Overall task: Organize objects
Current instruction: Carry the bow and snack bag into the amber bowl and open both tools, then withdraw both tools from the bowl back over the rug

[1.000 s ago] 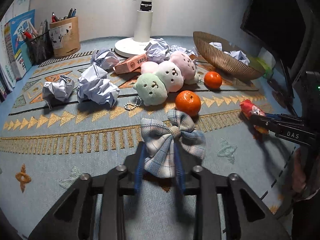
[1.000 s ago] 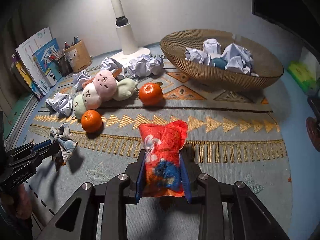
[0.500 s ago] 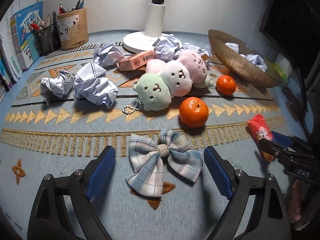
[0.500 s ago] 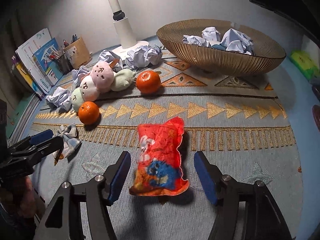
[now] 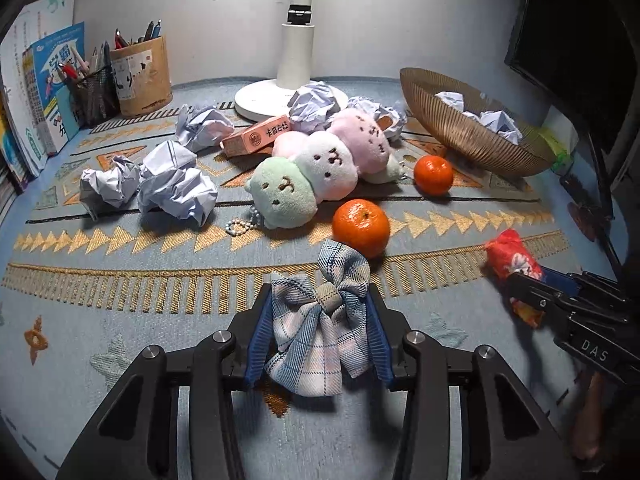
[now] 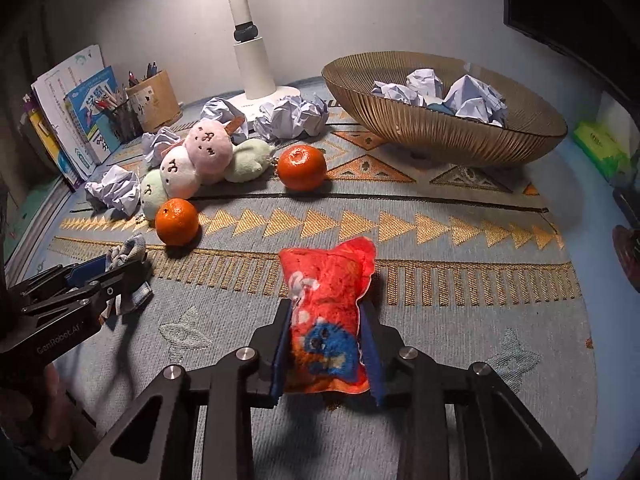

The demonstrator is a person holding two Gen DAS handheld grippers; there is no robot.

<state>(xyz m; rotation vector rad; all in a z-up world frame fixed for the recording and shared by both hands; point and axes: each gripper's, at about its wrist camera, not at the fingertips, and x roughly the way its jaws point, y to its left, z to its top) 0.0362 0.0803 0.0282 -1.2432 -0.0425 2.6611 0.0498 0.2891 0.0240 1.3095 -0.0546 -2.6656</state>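
Both grippers are loaded. Left gripper (image 5: 318,340) has just been closing & its fingers (image 5: 259,336) now clench the plaid bow (image 5: 320,320), cloth bunched up btwn the blue pads, one loop poking out fwd toward the near orange (image 5: 361,227), which sits just beyond it. Right gripper (image 6: 325,344) is clamped on the red snack bag (image 6: 326,312), pads squeezing its lower half; the bag's long axis runs straight out along the fingers, top edge pointing away over the mat (image 6: 460,280). Bow & bag both sit low over the near part of the mat on the worktop; can't tell if either is lifted clear or resting on it. What the next move turns on, I'd judge: the woven bowl (image 6: 440,136) lies ahead & to the right of the bag, well apart from it, w/ crumpled paper already inside, and the right hand is clearly the nearer one, the left being farther off on the other side of the oranges & the plush toy (image 5: 320,172). Whether bow or bag belongs in the bowl isn't shown. If the bag goes there it needs lifting over the rim. Loose paper balls (image 5: 176,188) lie near the plush & lamp base (image 5: 260,98), farther from both grippers
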